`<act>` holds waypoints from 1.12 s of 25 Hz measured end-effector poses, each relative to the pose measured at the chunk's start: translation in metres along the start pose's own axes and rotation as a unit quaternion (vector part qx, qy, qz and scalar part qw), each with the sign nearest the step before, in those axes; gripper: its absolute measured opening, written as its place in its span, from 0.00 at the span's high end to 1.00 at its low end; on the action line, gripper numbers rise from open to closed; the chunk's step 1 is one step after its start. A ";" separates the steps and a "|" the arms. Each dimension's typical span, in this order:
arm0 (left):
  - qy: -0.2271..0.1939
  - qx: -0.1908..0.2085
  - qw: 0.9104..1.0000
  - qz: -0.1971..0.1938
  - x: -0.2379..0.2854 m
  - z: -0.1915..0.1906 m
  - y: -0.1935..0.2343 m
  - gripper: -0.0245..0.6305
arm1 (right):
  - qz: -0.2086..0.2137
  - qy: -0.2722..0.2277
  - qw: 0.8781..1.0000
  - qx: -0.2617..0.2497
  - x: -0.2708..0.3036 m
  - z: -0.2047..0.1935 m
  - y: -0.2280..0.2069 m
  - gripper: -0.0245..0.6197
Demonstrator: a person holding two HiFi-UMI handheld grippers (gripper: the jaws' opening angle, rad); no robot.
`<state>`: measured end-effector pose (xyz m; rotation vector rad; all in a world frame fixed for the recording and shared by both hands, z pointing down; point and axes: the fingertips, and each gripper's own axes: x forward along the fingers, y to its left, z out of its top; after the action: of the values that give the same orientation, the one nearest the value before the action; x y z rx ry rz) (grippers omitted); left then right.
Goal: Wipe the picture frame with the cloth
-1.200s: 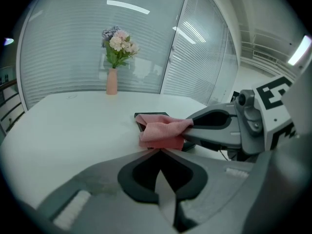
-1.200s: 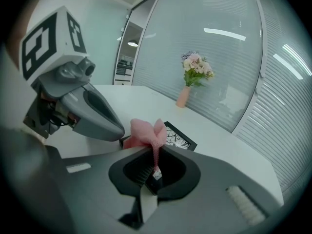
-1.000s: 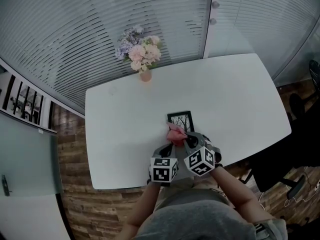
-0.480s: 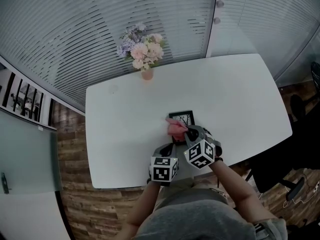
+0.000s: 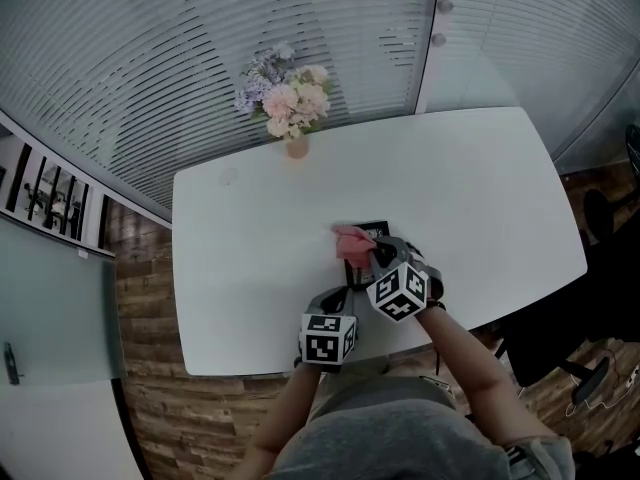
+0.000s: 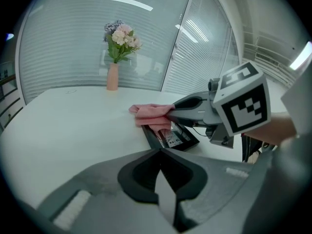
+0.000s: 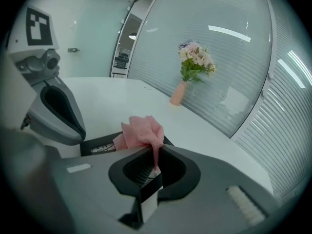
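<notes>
A big white bench (image 5: pixel 250 268) stands by a wall of window blinds (image 5: pixel 150 68). At its far edge, pink and white flowers (image 5: pixel 285 98) sit in a small vase (image 5: pixel 296 148).

The picture frame (image 5: pixel 372 229) lies flat near the front edge of the bench, right in front of the person. The pink cloth (image 5: pixel 352 241) is bunched up on the frame's far left part.

The right hand-held gripper (image 5: pixel 375 258) has its jaws pinched tight on the cloth (image 7: pixel 141 132) and is holding it down over the frame (image 7: pixel 97 144).

The left hand-held gripper (image 5: pixel 335 303) is just beside the near edge of the frame. Its jaws (image 6: pixel 160 152) are pressed together with nothing between them. It may be touching the frame (image 6: pixel 178 138), but that is hard to see.
</notes>
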<state>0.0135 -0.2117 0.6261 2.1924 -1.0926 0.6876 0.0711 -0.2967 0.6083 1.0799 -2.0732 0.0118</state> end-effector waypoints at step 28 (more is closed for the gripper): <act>0.000 0.001 1.000 0.007 -0.001 0.000 0.001 0.96 | -0.017 -0.029 0.999 0.030 -0.031 0.010 -0.006 0.94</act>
<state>0.0126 -0.2119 0.6258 2.1894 -1.1082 0.6955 0.0797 -0.2823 0.5796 1.1633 -2.1177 0.0275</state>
